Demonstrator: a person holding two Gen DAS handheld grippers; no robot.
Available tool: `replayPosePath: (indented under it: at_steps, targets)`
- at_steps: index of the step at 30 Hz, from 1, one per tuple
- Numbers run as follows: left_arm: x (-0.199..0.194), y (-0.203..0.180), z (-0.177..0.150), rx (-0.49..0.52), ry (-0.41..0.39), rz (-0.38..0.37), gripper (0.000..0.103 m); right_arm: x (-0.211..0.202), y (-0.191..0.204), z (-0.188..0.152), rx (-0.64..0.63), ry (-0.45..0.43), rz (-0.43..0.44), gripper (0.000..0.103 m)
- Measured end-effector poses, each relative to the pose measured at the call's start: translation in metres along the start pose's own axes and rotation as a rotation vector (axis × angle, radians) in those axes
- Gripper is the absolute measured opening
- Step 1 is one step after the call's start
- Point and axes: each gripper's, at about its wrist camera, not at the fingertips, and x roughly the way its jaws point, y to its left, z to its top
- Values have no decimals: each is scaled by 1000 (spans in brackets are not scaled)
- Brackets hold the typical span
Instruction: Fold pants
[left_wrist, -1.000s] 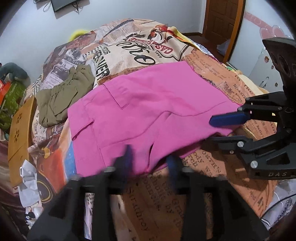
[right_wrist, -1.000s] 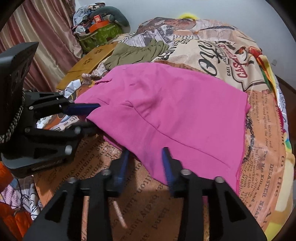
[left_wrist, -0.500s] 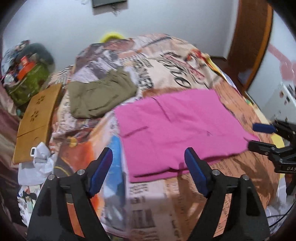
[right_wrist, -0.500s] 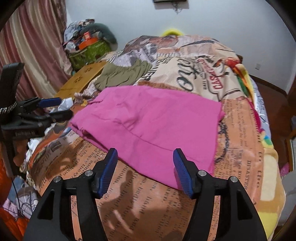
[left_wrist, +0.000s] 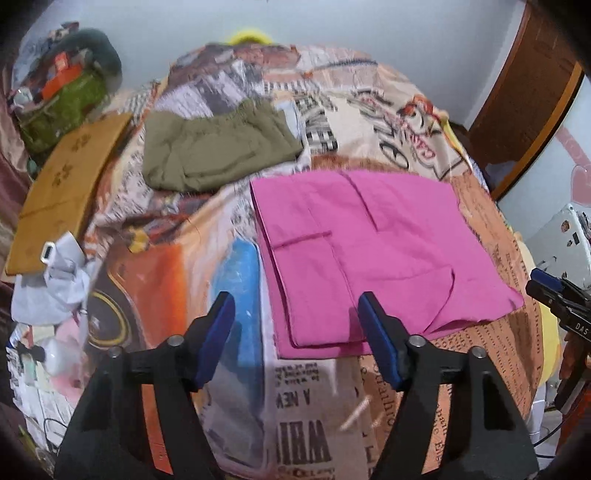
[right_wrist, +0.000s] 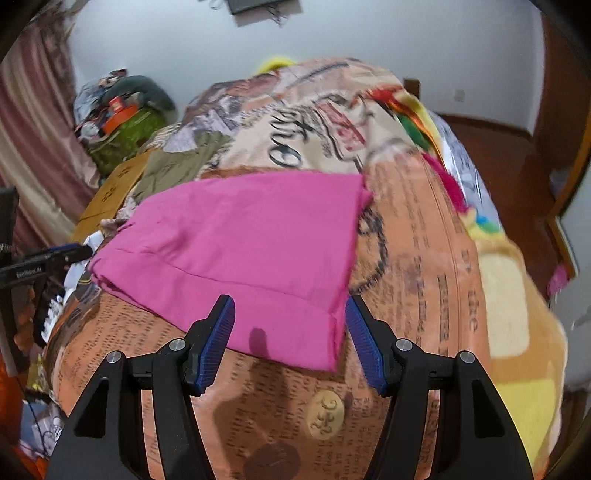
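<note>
Pink pants (left_wrist: 369, 251) lie folded flat on the printed bedspread (left_wrist: 354, 110); the right wrist view has them as a wide pink slab (right_wrist: 240, 240). My left gripper (left_wrist: 295, 301) hovers over their near left corner, its jaws closing, with no cloth pinched between them. My right gripper (right_wrist: 288, 301) is open above the near right corner, its pads clear of the fabric. Each gripper shows at the edge of the other's view: the right one (left_wrist: 546, 284) at far right, the left one (right_wrist: 70, 253) at far left.
Folded olive pants (left_wrist: 218, 151) rest beyond the pink ones, toward the back left. A wooden board (left_wrist: 62, 192) and crumpled white cloth (left_wrist: 55, 288) sit along the bed's left edge, with a green bag (left_wrist: 62, 99) behind. A brown door (left_wrist: 524, 92) stands at right.
Both grippers have let go of the pink pants' near edge, opened wider and drawn back and apart toward the two near corners. The pants now lie flat.
</note>
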Motion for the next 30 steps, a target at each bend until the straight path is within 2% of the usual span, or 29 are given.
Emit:
replayPosePath:
  at_steps: [6, 10, 14, 16, 17, 19, 22, 30]
  targets:
    - [20, -2, -6, -34, 62, -83, 46, 14, -16, -14, 66, 39, 7, 58]
    - [21, -3, -7, -41, 58, -90, 43, 22, -19, -20, 94, 54, 36, 57]
    - [18, -8, -8, -11, 47, -66, 34, 27, -17, -25, 103, 71, 76, 35]
    - [17, -9, -7, -6, 39, -29, 19, 26, -15, -26, 96, 61, 68, 26]
    - [16, -8, -7, -6, 39, -21, 16, 25, -15, -25, 92, 53, 60, 16]
    - [16, -6, -6, -8, 41, -22, 12, 24, -17, -24, 87, 42, 46, 8]
    - [14, -3, -6, -8, 35, -22, 8, 22, -19, -23, 83, 27, 45, 6]
    - [-7, -5, 2, 12, -44, 23, 7, 4, -19, -12, 51, -73, -2, 2]
